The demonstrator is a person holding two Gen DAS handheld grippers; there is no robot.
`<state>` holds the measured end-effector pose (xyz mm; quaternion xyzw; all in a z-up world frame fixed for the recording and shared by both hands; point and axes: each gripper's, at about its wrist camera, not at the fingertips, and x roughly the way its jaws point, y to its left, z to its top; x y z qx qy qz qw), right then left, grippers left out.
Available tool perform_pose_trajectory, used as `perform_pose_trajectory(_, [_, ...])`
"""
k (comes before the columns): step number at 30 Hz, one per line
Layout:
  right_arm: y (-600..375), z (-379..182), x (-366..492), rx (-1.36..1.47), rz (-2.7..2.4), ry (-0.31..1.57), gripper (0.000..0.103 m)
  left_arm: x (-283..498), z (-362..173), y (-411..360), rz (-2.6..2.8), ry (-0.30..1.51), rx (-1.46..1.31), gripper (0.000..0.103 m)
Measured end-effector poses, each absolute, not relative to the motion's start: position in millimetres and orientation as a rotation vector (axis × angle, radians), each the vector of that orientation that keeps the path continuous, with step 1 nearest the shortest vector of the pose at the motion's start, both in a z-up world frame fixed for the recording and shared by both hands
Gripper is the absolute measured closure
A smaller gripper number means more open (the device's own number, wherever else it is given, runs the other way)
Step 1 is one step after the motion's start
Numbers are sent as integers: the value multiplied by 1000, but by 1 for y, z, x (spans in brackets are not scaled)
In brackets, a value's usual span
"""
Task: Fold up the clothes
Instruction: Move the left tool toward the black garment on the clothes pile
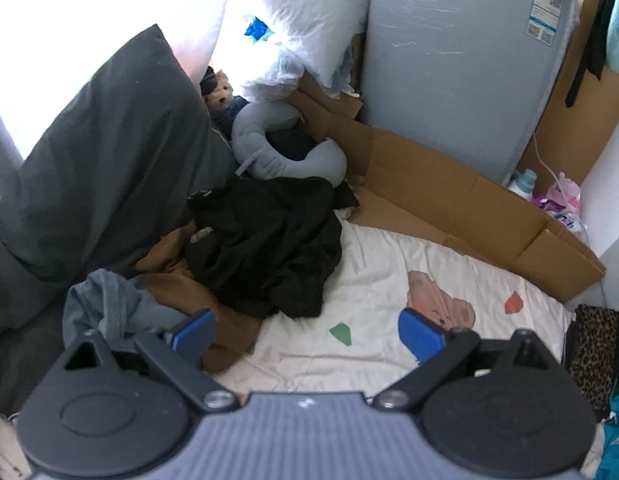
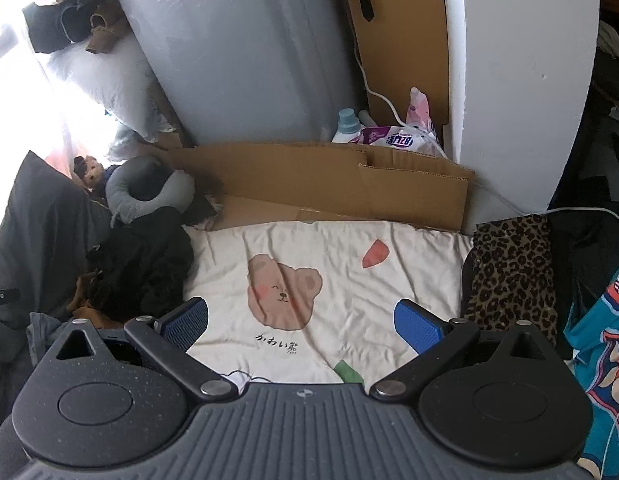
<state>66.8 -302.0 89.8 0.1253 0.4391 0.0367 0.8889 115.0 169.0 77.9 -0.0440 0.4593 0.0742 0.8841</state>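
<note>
At the left, the unfolded clothes lay heaped: a grey piece (image 1: 109, 300), a brown one (image 1: 189, 292), a crumpled black garment (image 1: 269, 248). The left gripper (image 1: 305, 330) and right gripper (image 2: 301, 320) hovered over the bear-print sheet (image 2: 309, 240) with fingers spread wide, holding nothing. Any pick would go best by pinching one garment's edge, not the bundle; at the right a leopard-print piece (image 2: 509, 268) lay flat, possibly folded.

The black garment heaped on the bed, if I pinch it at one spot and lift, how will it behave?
The black garment lies crumpled in deep soft folds, so it will probably droop and hang floppy from one pinch. It overlaps the brown garment, so that may drag along. It looks bulky, maybe heavier than a thin shirt. Both the left tool and the right tool are open and empty.
</note>
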Motion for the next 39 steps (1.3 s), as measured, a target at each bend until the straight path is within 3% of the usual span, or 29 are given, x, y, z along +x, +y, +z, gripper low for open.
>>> perform_pose_trajectory(35, [-256, -4, 165, 169, 169, 966, 1, 192, -29, 214, 198, 987, -174, 7])
perform_pose_trajectory(39, [-251, -14, 166, 182, 207, 966, 1, 195, -44, 212, 188, 1000, -176, 12])
